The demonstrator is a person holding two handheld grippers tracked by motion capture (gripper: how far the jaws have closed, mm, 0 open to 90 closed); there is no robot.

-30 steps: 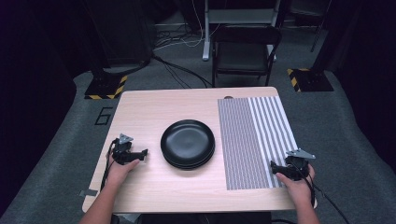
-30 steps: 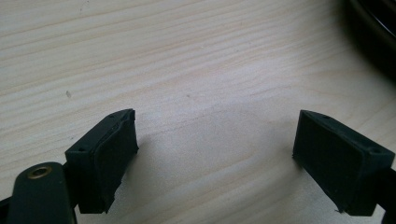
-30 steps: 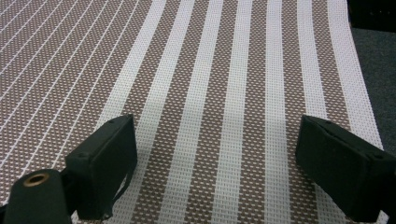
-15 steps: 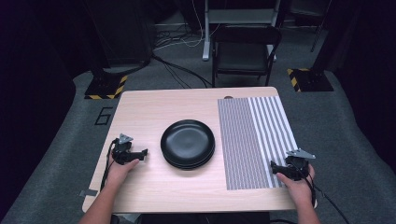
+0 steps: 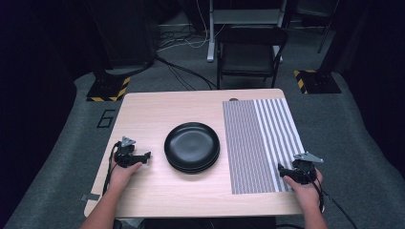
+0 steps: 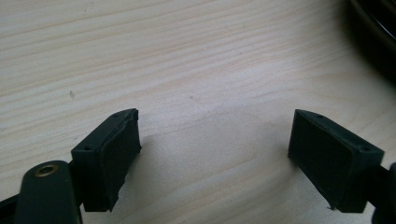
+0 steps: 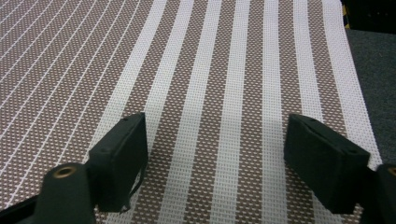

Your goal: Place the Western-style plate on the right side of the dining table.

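The stacked black plates (image 6: 378, 32) are cut off at the left gripper view's corner.

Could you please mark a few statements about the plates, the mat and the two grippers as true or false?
1. The black plates sit on the striped mat. False: they rest on bare wood beside it.
2. The left gripper is open and empty. True.
3. The right gripper clamps the mat's edge. False: its jaws stand apart above the mat.
4. The plates lie between the two grippers. True.
5. A chair stands beyond the table. True.
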